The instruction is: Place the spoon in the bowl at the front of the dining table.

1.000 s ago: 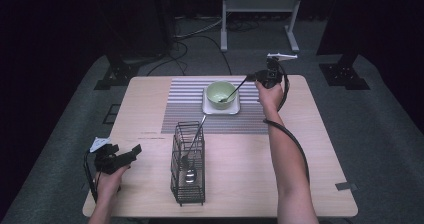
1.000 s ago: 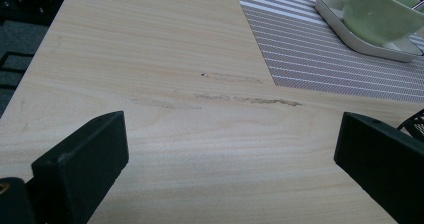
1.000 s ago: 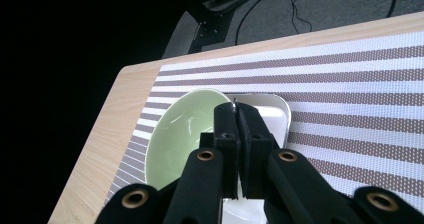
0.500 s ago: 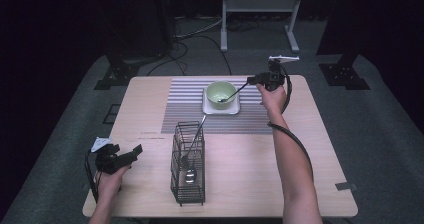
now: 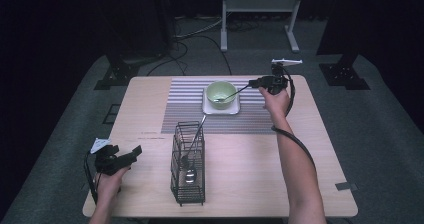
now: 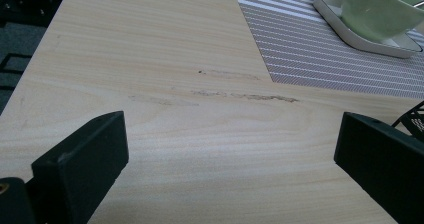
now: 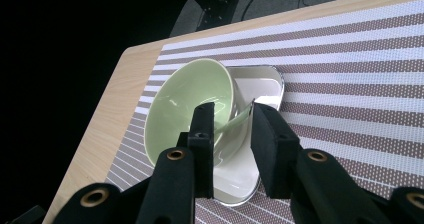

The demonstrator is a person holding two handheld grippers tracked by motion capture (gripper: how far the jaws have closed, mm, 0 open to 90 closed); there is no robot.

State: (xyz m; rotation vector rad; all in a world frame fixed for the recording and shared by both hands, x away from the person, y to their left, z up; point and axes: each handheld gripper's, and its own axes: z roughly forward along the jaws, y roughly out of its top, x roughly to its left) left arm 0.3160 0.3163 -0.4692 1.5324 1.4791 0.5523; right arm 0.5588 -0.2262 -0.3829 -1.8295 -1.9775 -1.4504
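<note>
My right gripper (image 5: 254,83) hovers at the right of a pale green bowl (image 5: 220,89) that stands on a white square plate (image 5: 231,109). It is shut on the handle of a metal spoon (image 5: 234,93), whose far end dips into the bowl. In the right gripper view the thin handle (image 7: 239,117) crosses the narrow gap of the gripper (image 7: 234,109), with the bowl (image 7: 185,94) and plate (image 7: 262,86) just beyond. My left gripper (image 5: 131,152) rests open on the table's front left corner. Its view shows the gripper (image 6: 231,121) holding nothing.
A striped placemat (image 5: 185,109) lies under the plate. A black wire basket (image 5: 189,186) stands in the table's front middle with a spoon (image 5: 190,175) and a long handle (image 5: 198,133) in it. The bowl (image 6: 375,9) and mat (image 6: 310,54) show far right in the left gripper view.
My right gripper has sunk slightly with the spoon, bringing the spoon's end lower into the bowl. The left gripper has stayed still.
</note>
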